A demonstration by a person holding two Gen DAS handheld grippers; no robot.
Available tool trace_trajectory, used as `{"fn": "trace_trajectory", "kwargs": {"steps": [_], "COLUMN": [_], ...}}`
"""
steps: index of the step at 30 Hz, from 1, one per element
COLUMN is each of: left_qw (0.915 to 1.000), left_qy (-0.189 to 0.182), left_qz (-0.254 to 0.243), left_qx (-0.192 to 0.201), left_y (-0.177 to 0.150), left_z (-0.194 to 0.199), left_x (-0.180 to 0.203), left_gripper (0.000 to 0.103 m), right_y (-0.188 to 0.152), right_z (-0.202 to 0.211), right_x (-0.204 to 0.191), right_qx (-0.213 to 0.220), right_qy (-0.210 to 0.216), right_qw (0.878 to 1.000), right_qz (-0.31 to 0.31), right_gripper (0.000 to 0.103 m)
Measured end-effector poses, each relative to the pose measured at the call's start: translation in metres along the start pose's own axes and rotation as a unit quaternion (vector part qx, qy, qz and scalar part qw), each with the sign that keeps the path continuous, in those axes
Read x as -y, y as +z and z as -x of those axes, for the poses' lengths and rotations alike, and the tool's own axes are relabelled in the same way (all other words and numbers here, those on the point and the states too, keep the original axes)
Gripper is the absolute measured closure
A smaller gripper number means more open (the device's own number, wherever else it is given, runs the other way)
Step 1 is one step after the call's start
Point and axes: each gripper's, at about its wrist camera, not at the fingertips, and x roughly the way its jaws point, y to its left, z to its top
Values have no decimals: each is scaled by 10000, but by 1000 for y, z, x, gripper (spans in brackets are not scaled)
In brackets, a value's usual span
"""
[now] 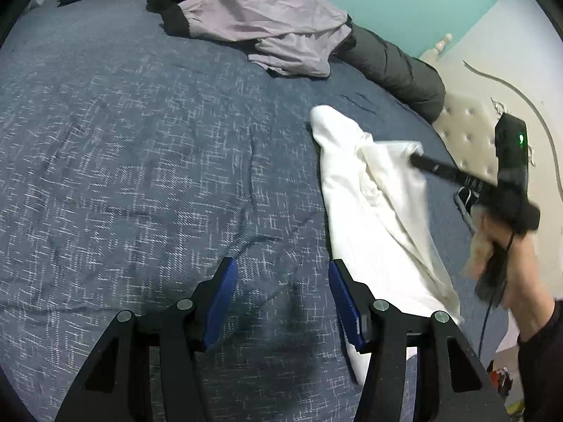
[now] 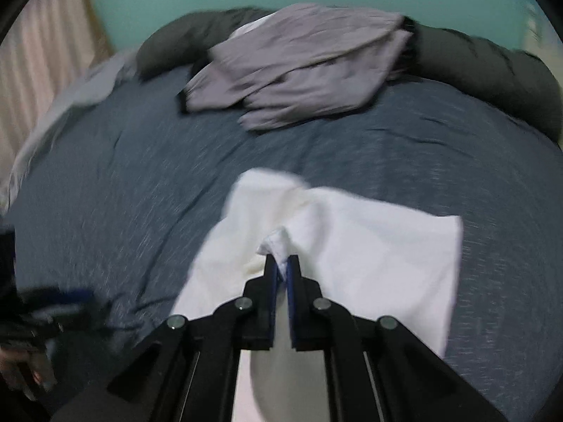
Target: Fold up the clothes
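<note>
With my right fingers [image 2: 281, 263] clamped on the white garment [image 2: 369, 246] and left fingers [image 1: 283, 299] apart beside it, I keep the pinched edge taut above the bed [image 1: 140, 140].

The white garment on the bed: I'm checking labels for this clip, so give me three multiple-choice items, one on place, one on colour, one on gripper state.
1. Where does the lilac garment lie relative to the white garment?
A. Farther up the bed, near the dark pillows
B. Underneath it
C. On the floor

2. What colour is the bedspread?
A. Red
B. Flecked dark blue
C. Plain yellow

3. What is the right gripper doing?
A. Open above bare bedspread
B. Shut on the lilac garment
C. Shut on the white garment

Answers: 1 A, it lies apart, against the dark pillows. 2 B, blue with pale flecks in the left wrist view. 3 C, white cloth is pinched between its pads, while the left gripper is open.
</note>
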Motion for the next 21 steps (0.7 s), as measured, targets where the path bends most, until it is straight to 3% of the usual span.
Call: {"fn": "trace_trajectory", "kwargs": {"steps": [7, 21], "left_qw": [9999, 9994], "left_qy": [34, 97], "left_qz": [-71, -150], "left_qx": [-135, -290], "left_y": [-3, -8], "left_z": [-12, -21], "left_x": [3, 2], "left_gripper": [45, 45], "right_y": [4, -1], "right_z": [-1, -39], "right_x": [73, 145], "right_qx": [-99, -240], "right_qy": [-372, -668], "right_qw": [9979, 9868], "right_qz": [-528, -1456], "right_gripper": [98, 98]}}
